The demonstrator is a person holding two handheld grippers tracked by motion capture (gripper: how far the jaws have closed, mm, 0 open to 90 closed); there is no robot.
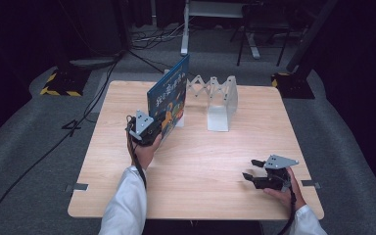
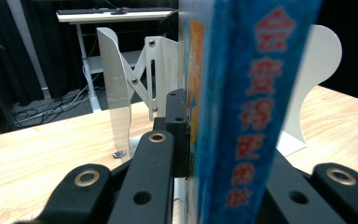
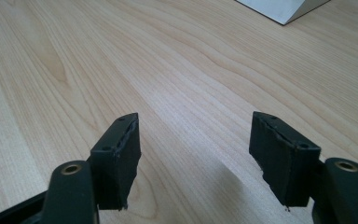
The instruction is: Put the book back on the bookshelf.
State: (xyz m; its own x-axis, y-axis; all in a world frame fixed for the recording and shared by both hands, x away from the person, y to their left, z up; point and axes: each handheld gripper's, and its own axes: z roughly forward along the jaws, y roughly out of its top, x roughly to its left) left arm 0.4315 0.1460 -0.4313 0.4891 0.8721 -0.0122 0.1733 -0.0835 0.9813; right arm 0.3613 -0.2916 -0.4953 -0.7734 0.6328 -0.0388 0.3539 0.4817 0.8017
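High view: my left claw (image 1: pixel 152 131) is clamped on the lower near corner of the blue picture book (image 1: pixel 169 95), holding it upright and leaning a bit, above the surface (image 1: pixel 200 161) a little left of centre, toward the far edge. White expandable book rack (image 1: pixel 218 103) stands just right of the book, near the far edge; can't tell if book touches it. My right claw (image 1: pixel 252 169) sits low over the surface near the near-right corner, jaws apart, nothing between them.

Left gripper view: book (image 2: pixel 242 107) fills the middle, spine edge toward me with red characters on blue, pinched between the two black jaws. Rack (image 2: pixel 121 88) plates and scissor links stand right behind the book, one curved plate to each side of it.

Right gripper view: jaws spread wide, bare wood surface (image 3: pixel 168 70) between them, gripping nothing. A white corner of the rack base (image 3: pixel 284 7) shows at the top edge, well apart from the jaws.
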